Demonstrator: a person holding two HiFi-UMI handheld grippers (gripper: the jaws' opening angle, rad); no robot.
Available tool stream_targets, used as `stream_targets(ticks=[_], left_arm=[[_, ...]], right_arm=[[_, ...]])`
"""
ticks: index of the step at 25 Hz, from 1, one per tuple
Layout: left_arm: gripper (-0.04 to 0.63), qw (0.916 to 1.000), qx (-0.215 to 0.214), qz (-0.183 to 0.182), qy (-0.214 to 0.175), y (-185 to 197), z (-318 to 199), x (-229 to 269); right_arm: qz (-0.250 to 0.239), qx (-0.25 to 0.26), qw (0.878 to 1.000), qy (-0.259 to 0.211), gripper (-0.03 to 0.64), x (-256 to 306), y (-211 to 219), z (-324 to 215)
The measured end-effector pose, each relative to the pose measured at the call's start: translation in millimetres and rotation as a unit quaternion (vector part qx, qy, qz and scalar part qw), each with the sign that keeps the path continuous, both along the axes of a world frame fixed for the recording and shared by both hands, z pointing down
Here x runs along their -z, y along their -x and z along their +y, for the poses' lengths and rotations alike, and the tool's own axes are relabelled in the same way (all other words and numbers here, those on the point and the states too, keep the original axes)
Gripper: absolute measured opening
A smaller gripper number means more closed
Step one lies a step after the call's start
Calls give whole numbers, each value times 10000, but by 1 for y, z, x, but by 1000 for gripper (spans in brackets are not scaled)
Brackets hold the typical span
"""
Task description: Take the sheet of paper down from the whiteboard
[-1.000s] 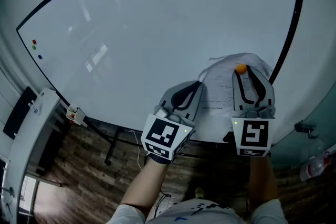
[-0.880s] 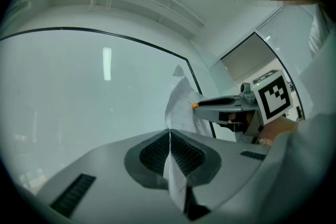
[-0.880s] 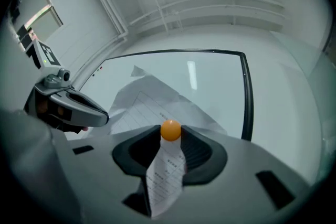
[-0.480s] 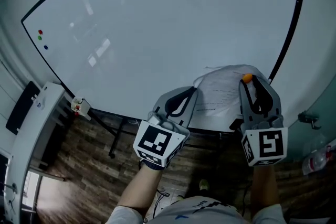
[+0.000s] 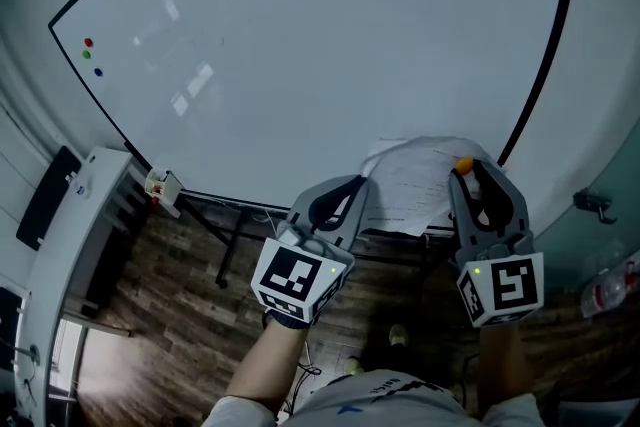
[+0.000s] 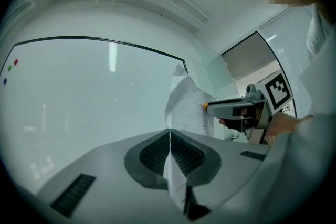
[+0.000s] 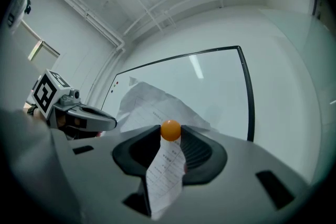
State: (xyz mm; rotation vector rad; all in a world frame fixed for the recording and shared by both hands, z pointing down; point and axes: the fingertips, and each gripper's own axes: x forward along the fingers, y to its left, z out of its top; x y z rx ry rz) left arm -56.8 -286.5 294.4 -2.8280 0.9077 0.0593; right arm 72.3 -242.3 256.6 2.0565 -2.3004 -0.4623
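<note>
Loosely crumpled sheet (image 5: 410, 183) (orange magnet (image 5: 463, 164), perhaps).

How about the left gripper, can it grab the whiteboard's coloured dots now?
Probably not. The left gripper is shut on the sheet of paper, which the right gripper also holds with an orange ball, and the coloured dots sit far across the whiteboard.

Printed white sheet (image 5: 415, 187), crumpled, bowed. Left edge pinched in left gripper (image 5: 358, 185); right edge, with orange ball (image 7: 170, 130), clamped in right gripper (image 5: 470, 170). Whiteboard (image 5: 330, 45) beyond both grippers.
</note>
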Motion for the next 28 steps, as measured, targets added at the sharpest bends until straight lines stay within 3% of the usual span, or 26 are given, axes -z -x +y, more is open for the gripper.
stream_targets(ticks=[13, 23, 28], left_arm=[[17, 9995, 258, -30, 179, 11, 5, -6], [17, 9996, 260, -30, 53, 10, 9, 2], [17, 9993, 287, -22, 249, 14, 7, -7]], right_arm=[[-200, 251, 9994, 120, 127, -6, 8, 7], [-148, 274, 9995, 90, 127, -2, 11, 9], [-210, 274, 9993, 109, 127, -4, 12, 8]])
